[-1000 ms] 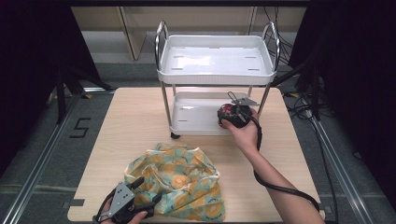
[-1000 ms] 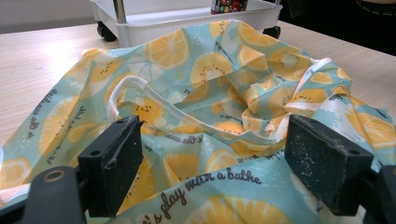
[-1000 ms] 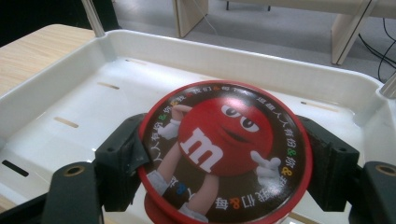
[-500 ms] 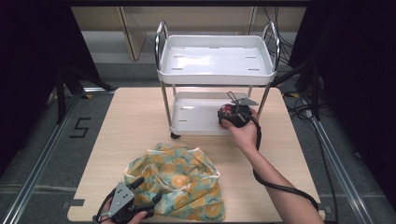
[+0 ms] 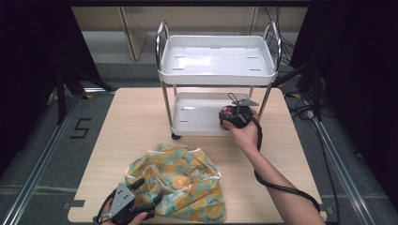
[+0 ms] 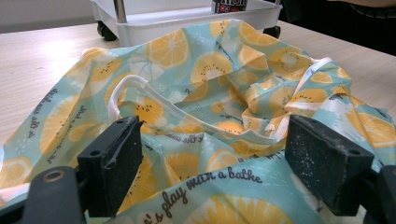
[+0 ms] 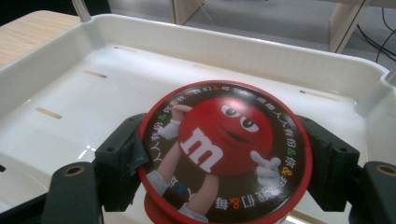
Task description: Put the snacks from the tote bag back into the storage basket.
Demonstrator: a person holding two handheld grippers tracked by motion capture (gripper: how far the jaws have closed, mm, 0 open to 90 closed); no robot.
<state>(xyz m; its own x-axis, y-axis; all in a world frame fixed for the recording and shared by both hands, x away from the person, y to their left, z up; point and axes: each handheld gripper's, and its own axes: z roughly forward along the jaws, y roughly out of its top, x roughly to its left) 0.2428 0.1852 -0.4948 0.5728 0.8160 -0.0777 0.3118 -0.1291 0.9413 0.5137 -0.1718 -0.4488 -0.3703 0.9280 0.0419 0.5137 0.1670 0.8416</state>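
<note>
The right gripper (image 7: 224,154) is holding a red candy tub (image 7: 223,150) by its sides, its fingers (image 7: 122,158) pinching the round body just under the printed lid; the tub is sitting low in the lower tray (image 5: 187,123) of the white cart (image 5: 217,70), at that tray's right end in the high view, and whether it is resting on the tray floor I cannot tell; this looks like the picking-up step. The left gripper (image 6: 219,163) is lying at the near edge of the fruit-print bag (image 5: 176,180) on the table (image 5: 136,112), its fingers (image 6: 114,161) spread, with cloth between them but not clamped. Next, I judge, the tub is wanting a lift clear of the tray wall, while the left fingers are needing to catch the bag's white-trimmed rim (image 6: 140,91) and hold its mouth open.
</note>
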